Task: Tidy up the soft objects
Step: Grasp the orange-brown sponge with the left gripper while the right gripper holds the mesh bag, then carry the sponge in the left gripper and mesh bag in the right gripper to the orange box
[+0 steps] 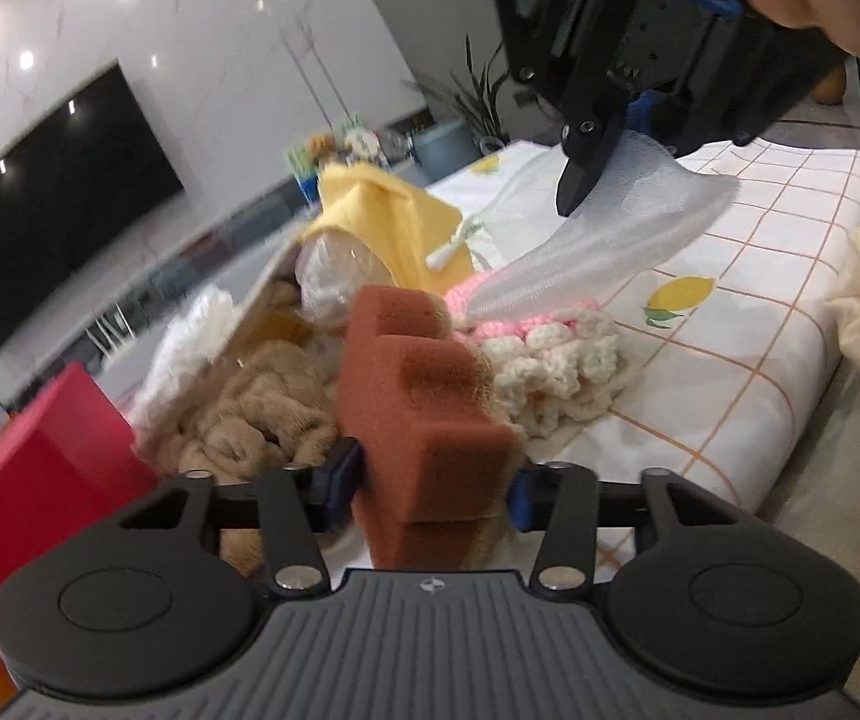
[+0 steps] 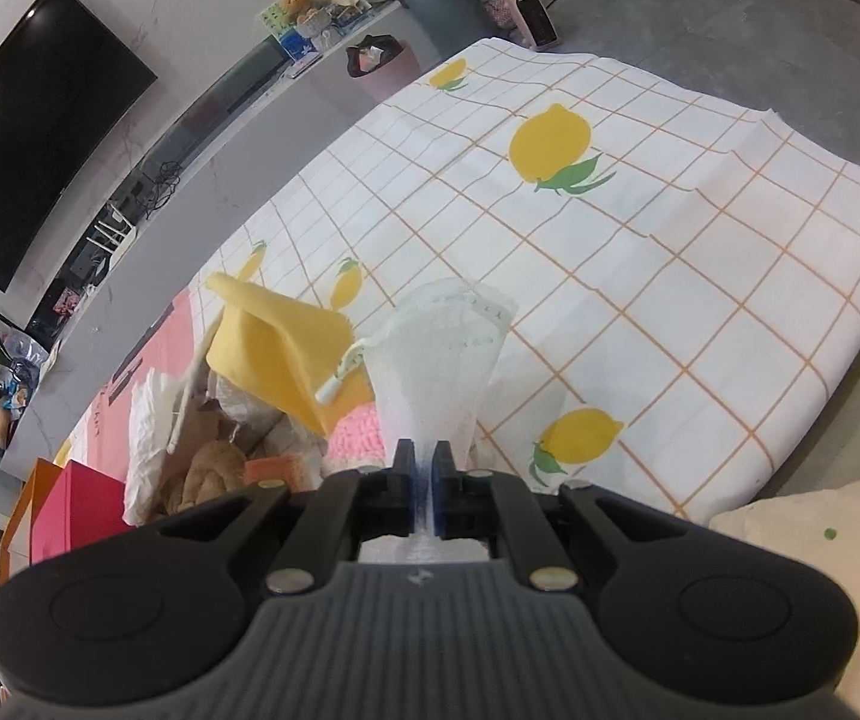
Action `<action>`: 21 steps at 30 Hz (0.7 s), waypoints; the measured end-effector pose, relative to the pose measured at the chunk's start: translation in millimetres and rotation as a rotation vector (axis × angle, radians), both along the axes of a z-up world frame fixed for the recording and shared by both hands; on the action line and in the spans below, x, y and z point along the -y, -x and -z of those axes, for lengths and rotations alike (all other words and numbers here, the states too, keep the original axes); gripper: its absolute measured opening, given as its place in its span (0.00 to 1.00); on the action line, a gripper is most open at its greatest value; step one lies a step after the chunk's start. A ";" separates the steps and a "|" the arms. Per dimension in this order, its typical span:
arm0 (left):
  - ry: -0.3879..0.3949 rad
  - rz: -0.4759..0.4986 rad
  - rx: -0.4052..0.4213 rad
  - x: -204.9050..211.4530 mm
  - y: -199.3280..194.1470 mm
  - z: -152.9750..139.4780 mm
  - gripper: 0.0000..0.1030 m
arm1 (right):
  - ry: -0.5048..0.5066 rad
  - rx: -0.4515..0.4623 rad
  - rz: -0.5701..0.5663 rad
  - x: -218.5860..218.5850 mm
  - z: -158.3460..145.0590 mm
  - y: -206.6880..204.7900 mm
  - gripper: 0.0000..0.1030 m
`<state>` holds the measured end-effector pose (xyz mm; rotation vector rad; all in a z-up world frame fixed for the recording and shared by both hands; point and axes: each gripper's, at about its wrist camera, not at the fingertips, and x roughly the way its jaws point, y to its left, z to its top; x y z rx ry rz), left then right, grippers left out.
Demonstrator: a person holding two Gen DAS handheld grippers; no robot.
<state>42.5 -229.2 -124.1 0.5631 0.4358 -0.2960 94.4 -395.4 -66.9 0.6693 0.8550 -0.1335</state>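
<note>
Rust-brown sponge [image 1: 423, 414] sits clamped between the jaws of my left gripper [image 1: 430, 480], held just above the heap of soft things at the left end of the table [image 2: 700, 276]. My right gripper [image 2: 423, 468] has its jaws pressed together on a thin white mesh bag [image 2: 442, 360], which fans out forward over the pile and hangs free of the lemon-print cloth covering the table.

Below both tools lie a tan knit [image 1: 249, 420], a pink and cream crochet piece [image 1: 550, 354], a yellow cloth [image 1: 393, 228] and some white crumpled material [image 1: 189, 330], all touching one another.

I judge the step in hand to be getting the sponge into the mesh bag or setting each down in its own place; I cannot tell which. Either way I would keep the two tools well apart so the mesh does not snag on the sponge's corners, and lift the bag clear of the crochet before moving sideways.

Writing: the red box [image 1: 39, 468] beside the pile shows none I can read, and the small mark on each gripper body is only a symbol.
</note>
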 end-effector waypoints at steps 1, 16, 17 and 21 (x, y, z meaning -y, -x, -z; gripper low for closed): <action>-0.005 -0.004 0.016 -1.2 2.2 0.7 0.39 | 0.004 -0.002 -0.001 -0.7 0.2 0.1 0.04; 0.156 -0.031 -0.069 -25.4 -1.0 -8.6 0.35 | 0.024 -0.018 -0.022 -8.3 2.9 1.1 0.04; 0.150 -0.011 -0.068 -25.0 0.2 -8.6 0.35 | 0.025 -0.018 -0.023 -8.7 3.0 0.9 0.04; 0.270 -0.057 -0.159 -32.9 -6.8 -19.8 0.35 | 0.023 -0.020 -0.021 -9.0 3.8 0.8 0.04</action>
